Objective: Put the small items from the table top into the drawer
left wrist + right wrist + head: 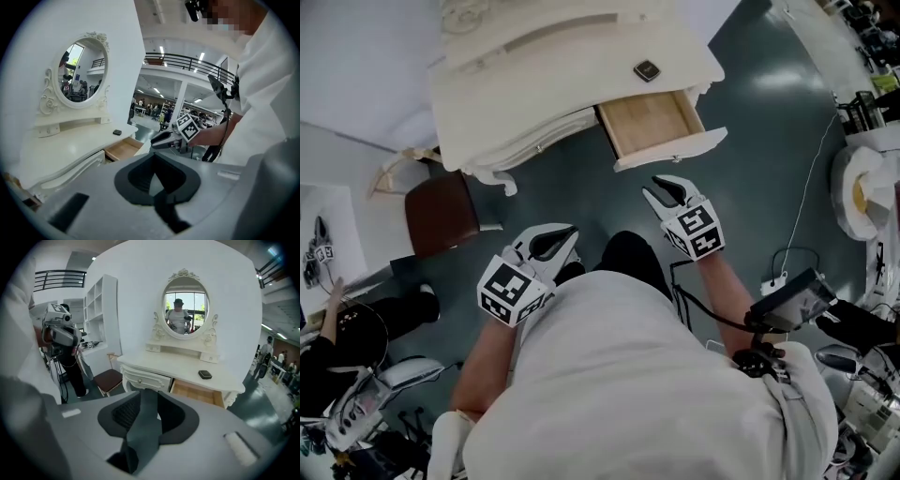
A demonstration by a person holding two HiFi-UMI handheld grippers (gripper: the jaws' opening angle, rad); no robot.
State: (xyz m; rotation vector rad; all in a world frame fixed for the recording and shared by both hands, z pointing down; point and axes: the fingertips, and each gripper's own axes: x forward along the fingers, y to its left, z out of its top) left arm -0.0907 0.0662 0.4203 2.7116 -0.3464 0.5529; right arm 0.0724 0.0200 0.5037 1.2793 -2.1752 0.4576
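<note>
A small black item (647,70) lies on the white dressing table (534,84), near its right edge; it also shows in the gripper views (117,132) (205,375). Just below it the drawer (652,122) stands pulled out, and its wooden bottom (197,393) looks bare. My right gripper (670,192) hangs in the air in front of the drawer, its jaws slightly parted with nothing between them. My left gripper (553,242) is lower and further left, over the floor, with its jaws together and nothing held.
A brown-seated chair (441,214) stands left of the table. An oval mirror (185,308) rises at the table's back. Equipment and cables (797,300) crowd the floor at the right, and a person (328,347) sits at the far left.
</note>
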